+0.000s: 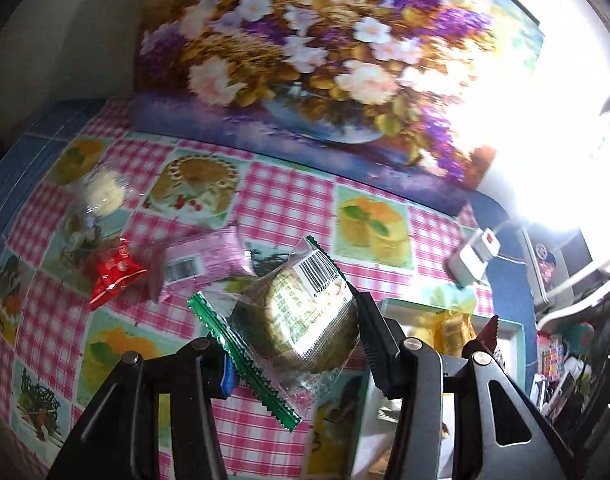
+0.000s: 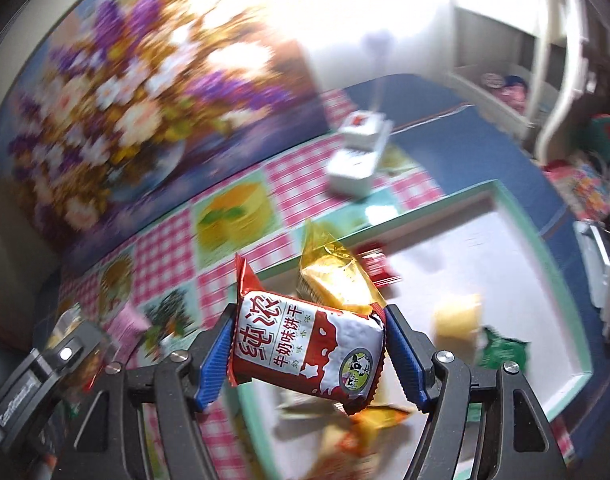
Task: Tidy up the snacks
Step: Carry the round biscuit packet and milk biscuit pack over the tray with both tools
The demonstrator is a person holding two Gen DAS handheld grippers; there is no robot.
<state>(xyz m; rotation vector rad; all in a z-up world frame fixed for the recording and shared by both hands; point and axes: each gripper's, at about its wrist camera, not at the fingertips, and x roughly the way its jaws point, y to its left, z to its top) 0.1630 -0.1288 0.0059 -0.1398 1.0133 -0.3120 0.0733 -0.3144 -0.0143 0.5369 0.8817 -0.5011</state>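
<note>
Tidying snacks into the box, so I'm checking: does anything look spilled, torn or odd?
Nothing spilled or torn. Three wrapped snacks, clear-wrapped, red and pink, still lie loose on the tablecloth, outside the box.

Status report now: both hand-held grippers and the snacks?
Left hand-held gripper shut on green-edged pastry pack. Right hand-held gripper shut on red biscuit pack. Box ahead, unobstructed.

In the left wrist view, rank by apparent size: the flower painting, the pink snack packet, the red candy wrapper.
1. flower painting, by far the largest.
2. pink snack packet.
3. red candy wrapper, somewhat smaller than the pink one; both lie at similar distance.
</note>
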